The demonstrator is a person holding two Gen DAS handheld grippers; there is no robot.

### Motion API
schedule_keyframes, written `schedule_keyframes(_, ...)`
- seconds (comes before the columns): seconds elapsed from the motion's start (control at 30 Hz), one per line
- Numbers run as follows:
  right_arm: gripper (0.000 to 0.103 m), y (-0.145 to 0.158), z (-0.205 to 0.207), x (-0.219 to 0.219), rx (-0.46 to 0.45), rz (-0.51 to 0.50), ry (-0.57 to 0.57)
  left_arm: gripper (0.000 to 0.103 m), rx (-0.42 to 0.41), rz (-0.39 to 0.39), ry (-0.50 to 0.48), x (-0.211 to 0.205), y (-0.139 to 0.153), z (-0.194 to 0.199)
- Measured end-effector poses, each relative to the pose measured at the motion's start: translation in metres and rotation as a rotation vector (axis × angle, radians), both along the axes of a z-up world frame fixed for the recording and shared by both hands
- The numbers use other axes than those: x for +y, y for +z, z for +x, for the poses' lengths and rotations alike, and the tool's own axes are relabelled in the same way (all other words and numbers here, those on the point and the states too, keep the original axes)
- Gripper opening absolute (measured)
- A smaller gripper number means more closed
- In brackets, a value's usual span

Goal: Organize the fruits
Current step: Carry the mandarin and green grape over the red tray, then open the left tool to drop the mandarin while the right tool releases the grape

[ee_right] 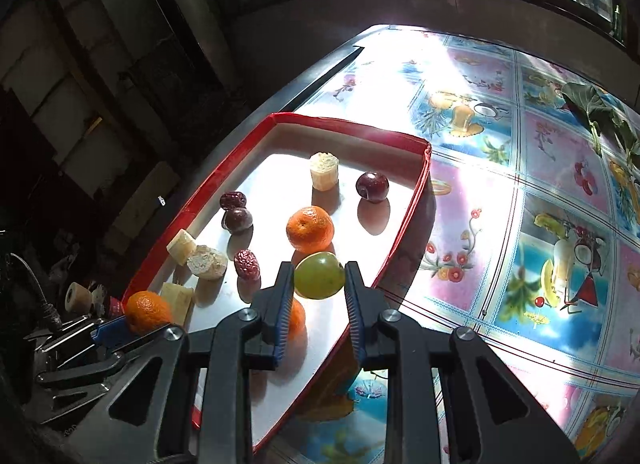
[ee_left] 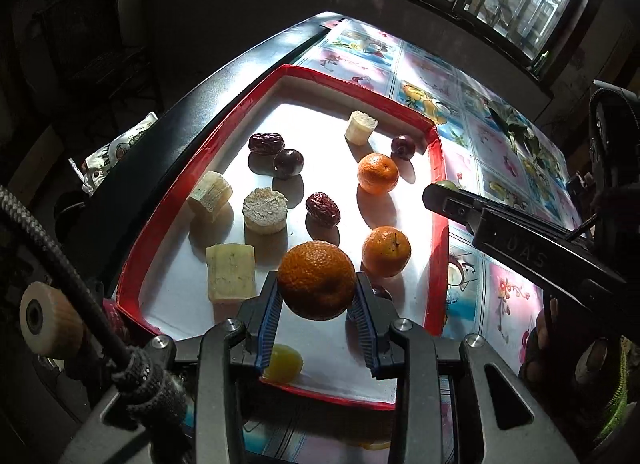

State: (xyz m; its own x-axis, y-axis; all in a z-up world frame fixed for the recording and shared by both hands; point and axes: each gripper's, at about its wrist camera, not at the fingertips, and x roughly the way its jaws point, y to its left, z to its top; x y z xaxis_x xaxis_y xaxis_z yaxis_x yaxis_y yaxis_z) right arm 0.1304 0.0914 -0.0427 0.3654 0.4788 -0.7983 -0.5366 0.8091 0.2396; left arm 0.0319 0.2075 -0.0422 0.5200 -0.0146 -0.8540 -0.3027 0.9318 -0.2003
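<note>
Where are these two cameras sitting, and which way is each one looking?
Left wrist: rides on the left gripper, looking along its fingers over the red tray; its jaws hold an orange; the right gripper's finger crosses at right.
Right wrist: rides on the right gripper, looking over the tray's right rim toward the patterned tablecloth; its jaws hold a green fruit; the left gripper shows at lower left.
Shared: the tray, its oranges, dark plums, red dates and pale chunks.

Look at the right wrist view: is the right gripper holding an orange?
No, the right gripper holds a green fruit between its fingers.
</note>
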Motion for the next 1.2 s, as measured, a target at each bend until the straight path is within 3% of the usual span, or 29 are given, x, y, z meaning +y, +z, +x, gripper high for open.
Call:
schedule_keyframes(0.4, 0.027, -0.023, 0.010, 0.027, 0.010, -0.095, 0.087, 0.035, 0.048, 0.056, 0.009, 0.000, -0.018, 0.013)
schedule_keyframes(0.67, 0.028, -0.035, 0.013, 0.035, 0.040, -0.117, 0.114, 0.037, 0.048, 0.028, 0.004, 0.005, -0.019, 0.016)
schedule_keyframes(0.8, 0.028, -0.034, 0.012, 0.035, 0.041, -0.116, 0.116, 0.055, 0.056, 0.063, 0.006, 0.000, -0.019, 0.016)
schedule_keyframes(0.87, 0.031, -0.033, 0.013, 0.034, 0.041, -0.108, 0.115, 0.056, 0.058, 0.096, 0.010, -0.004, -0.018, 0.015)
schedule_keyframes(0.93, 0.040, -0.029, 0.010, 0.030, 0.029, -0.095, 0.113, 0.056, 0.056, 0.104, 0.015, -0.006, -0.017, 0.012)
schedule_keyframes(1.07, 0.045, -0.018, 0.002, 0.022, 0.007, -0.056, 0.136, 0.057, 0.045, 0.151, 0.033, -0.013, -0.011, 0.003)
schedule_keyframes(1.2, 0.053, -0.010, -0.005, 0.014, -0.025, -0.026, 0.177, 0.065, 0.019, 0.234, 0.060, -0.025, -0.002, -0.012)
